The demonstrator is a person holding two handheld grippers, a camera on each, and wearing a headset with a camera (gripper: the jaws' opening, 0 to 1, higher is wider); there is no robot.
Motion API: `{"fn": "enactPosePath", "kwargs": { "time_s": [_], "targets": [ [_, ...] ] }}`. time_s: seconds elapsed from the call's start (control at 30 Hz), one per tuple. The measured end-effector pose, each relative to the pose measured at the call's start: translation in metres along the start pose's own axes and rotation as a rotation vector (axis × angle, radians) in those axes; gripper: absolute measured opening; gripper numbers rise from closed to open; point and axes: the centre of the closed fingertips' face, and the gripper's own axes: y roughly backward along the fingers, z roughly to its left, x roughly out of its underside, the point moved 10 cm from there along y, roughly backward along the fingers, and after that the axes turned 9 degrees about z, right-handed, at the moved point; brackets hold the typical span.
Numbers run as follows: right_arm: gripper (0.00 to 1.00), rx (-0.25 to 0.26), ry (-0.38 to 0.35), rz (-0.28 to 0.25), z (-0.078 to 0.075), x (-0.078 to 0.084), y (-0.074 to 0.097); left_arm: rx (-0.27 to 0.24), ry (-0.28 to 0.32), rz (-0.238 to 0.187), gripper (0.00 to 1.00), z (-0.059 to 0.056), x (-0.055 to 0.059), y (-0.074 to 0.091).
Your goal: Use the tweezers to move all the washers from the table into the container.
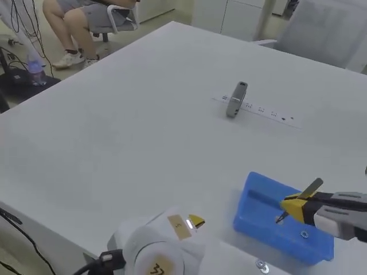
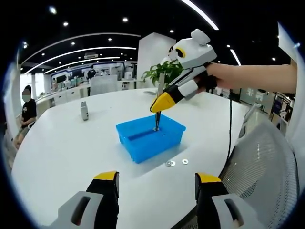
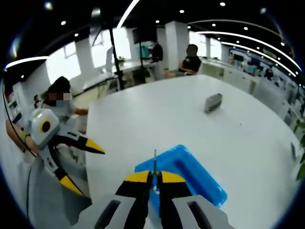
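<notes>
Blue plastic marks my target: the container (image 1: pixel 269 229) sits close to the bench's near edge, which puts it within easy reach of both tools. My right gripper (image 1: pixel 295 207) is clamped tight on the tweezers (image 2: pixel 156 120) and holds them almost upright, tips down inside the container. I judge that to be the release pose for a drop. The tips are too small for me to tell whether a washer sits between them.

My left gripper (image 2: pixel 155 180) has its jaws spread wide with nothing in them. It hangs just off the near edge and looks across at the container. I read that as parked, kept clear so that it does not crowd the tweezers.

Counting: one container, one pair of tweezers and two grippers. Two washers (image 2: pixel 168 163) lie on the bare bench (image 1: pixel 143 126), side by side and just beside the container wall that faces the near edge. A small ring (image 1: pixel 304 234) shows against the blue in the head view, and I cannot say whether it lies inside the container or on its rim. Toward the far side of the bench, well apart from the work, one grey device (image 1: pixel 236 98) stands on a flush socket strip (image 1: pixel 269 112).
</notes>
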Motion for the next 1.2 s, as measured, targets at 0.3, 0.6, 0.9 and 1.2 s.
{"fn": "enactPosePath", "kwargs": {
  "time_s": [0.3,0.6,0.9,1.2],
  "targets": [
    [0.03,0.025,-0.001,0.088,-0.022,0.014,-0.019,0.000,0.002,0.000,0.64,0.000,0.000,0.000],
    [0.03,0.028,-0.178,0.046,-0.043,0.024,-0.028,0.002,-0.002,0.008,0.64,0.000,0.000,0.000],
    [0.03,0.070,-0.226,0.055,-0.045,0.029,-0.031,0.005,-0.003,0.011,0.64,0.000,0.001,0.000],
    [0.03,0.123,-0.201,0.090,-0.048,0.033,-0.031,0.007,-0.004,0.012,0.64,-0.001,0.001,0.000]
  ]
}}
